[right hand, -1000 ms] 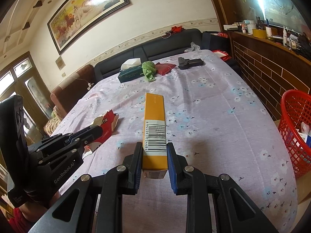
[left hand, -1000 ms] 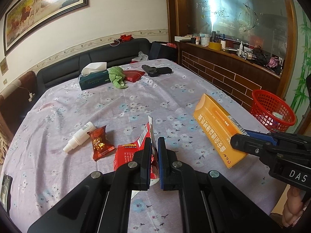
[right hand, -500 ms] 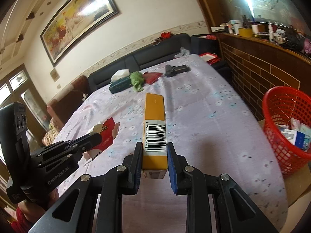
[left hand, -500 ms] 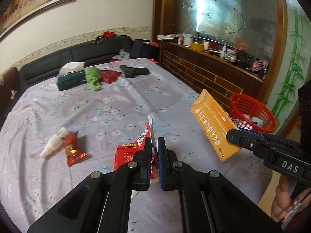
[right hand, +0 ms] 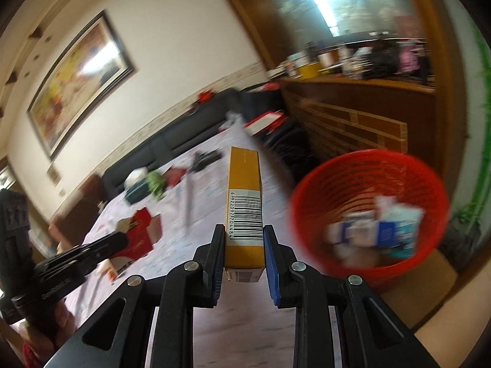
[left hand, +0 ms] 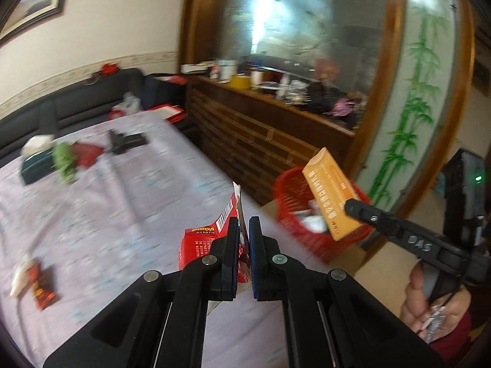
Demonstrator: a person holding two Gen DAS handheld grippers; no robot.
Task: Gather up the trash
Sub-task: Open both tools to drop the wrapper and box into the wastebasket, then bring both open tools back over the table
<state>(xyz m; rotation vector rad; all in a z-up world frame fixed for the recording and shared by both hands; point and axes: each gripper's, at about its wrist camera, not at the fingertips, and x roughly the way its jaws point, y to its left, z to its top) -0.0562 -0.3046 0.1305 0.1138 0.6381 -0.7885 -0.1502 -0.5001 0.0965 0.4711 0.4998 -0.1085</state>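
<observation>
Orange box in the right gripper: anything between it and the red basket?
Nothing solid. In the right wrist view only open air separates the orange box, clamped in the right gripper, from the red basket beside the bed.

Orange box (right hand: 245, 202), red mesh basket (right hand: 362, 181)

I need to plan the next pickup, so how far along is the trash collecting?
Done: the red basket already holds several boxes. In hand: the right tool grips the orange box near the basket, not yet dropped; the left tool grips the red packet. Left: a red wrapper and a small white bottle on the table.
</observation>
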